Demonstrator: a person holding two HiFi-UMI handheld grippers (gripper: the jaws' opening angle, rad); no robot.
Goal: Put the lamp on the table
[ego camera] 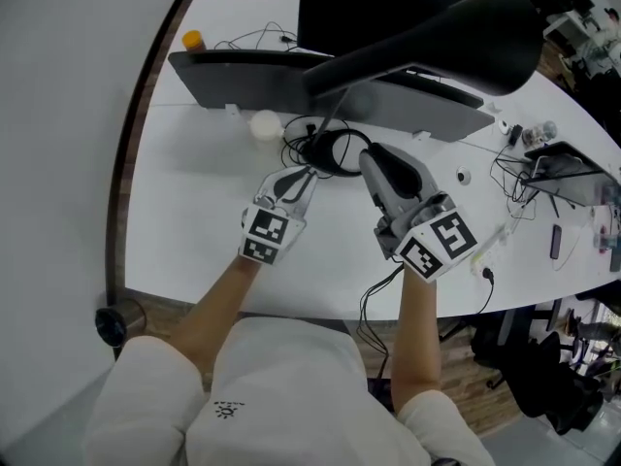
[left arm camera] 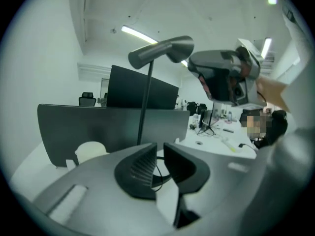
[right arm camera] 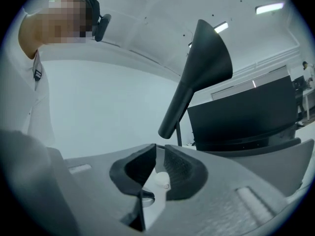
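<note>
The lamp stands on the white table (ego camera: 204, 221). Its big black shade (ego camera: 456, 37) leans over the desk on a thin pole (ego camera: 325, 124), whose foot sits among black cable loops (ego camera: 335, 151). My left gripper (ego camera: 296, 181) hovers just left of that foot, and my right gripper (ego camera: 374, 163) just right of it. In the left gripper view the jaws (left arm camera: 160, 151) stand a narrow gap apart with nothing between them, and the pole (left arm camera: 144, 107) rises ahead. The right gripper's jaws (right arm camera: 160, 154) also hold nothing, with the shade (right arm camera: 206, 63) above them.
A grey partition panel (ego camera: 252, 81) and a dark monitor (ego camera: 369, 8) stand behind the lamp. A white round object (ego camera: 264, 124) sits by the panel and an orange-capped item (ego camera: 193, 40) at the far left. Cables and small devices (ego camera: 543, 163) crowd the right side.
</note>
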